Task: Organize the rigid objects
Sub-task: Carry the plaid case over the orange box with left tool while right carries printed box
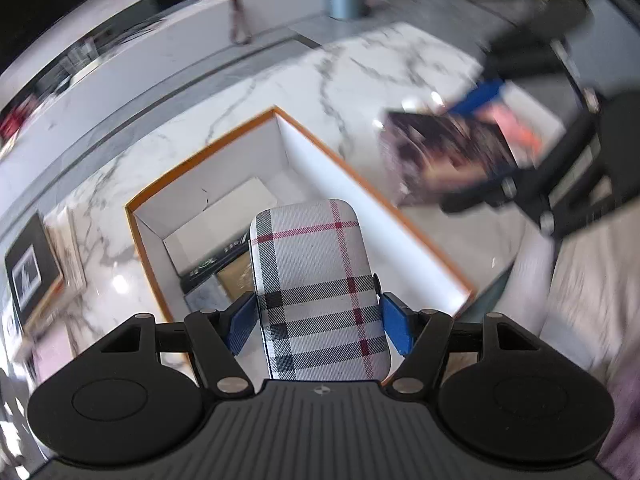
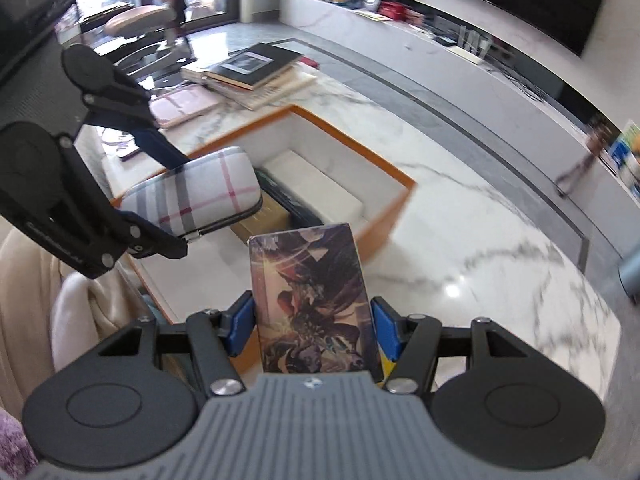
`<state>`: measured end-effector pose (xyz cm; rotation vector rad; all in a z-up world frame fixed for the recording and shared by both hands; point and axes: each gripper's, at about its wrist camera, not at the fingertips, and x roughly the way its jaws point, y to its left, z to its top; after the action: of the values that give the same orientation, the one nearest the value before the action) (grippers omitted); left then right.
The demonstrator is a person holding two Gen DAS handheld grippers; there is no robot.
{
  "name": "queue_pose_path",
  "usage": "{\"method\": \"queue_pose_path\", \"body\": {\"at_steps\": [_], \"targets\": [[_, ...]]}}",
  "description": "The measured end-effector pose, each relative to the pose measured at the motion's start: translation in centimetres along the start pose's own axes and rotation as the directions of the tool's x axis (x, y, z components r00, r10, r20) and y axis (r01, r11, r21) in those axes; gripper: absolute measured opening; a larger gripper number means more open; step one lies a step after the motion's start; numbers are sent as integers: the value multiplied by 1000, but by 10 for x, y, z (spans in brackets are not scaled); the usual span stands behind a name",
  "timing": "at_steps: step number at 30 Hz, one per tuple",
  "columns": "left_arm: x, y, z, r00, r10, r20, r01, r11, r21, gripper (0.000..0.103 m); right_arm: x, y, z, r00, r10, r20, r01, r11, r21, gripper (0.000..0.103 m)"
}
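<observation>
Holding plaid case (image 1: pixel 320 288) in left gripper (image 1: pixel 318 320), jaws squeezed on its sides, over open orange box (image 1: pixel 208 152) on marble surface (image 1: pixel 380 64). Right gripper (image 2: pixel 312 328) jaws clamp picture card box (image 2: pixel 312 296) just beside orange box. Both held high, likely so they clear walls before going in by white box (image 2: pixel 320 184)

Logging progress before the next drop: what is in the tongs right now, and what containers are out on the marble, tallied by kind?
Plaid hard cases, in the left tongs: 1
Illustrated boxes, in the right tongs: 1
Orange-edged open boxes: 1
Total: 3
</observation>
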<state>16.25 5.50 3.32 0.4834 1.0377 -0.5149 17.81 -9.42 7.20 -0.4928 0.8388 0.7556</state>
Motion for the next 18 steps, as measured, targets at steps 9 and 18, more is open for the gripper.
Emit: {"method": "queue_pose_path", "body": {"at_steps": [9, 18], "targets": [[64, 3, -19, 982, 26, -189, 48, 925, 377, 77, 55, 25, 33, 998, 34, -59, -39, 996, -82, 62], [105, 25, -12, 938, -104, -330, 251, 860, 443, 77, 115, 26, 41, 985, 71, -155, -94, 985, -147, 61]]}}
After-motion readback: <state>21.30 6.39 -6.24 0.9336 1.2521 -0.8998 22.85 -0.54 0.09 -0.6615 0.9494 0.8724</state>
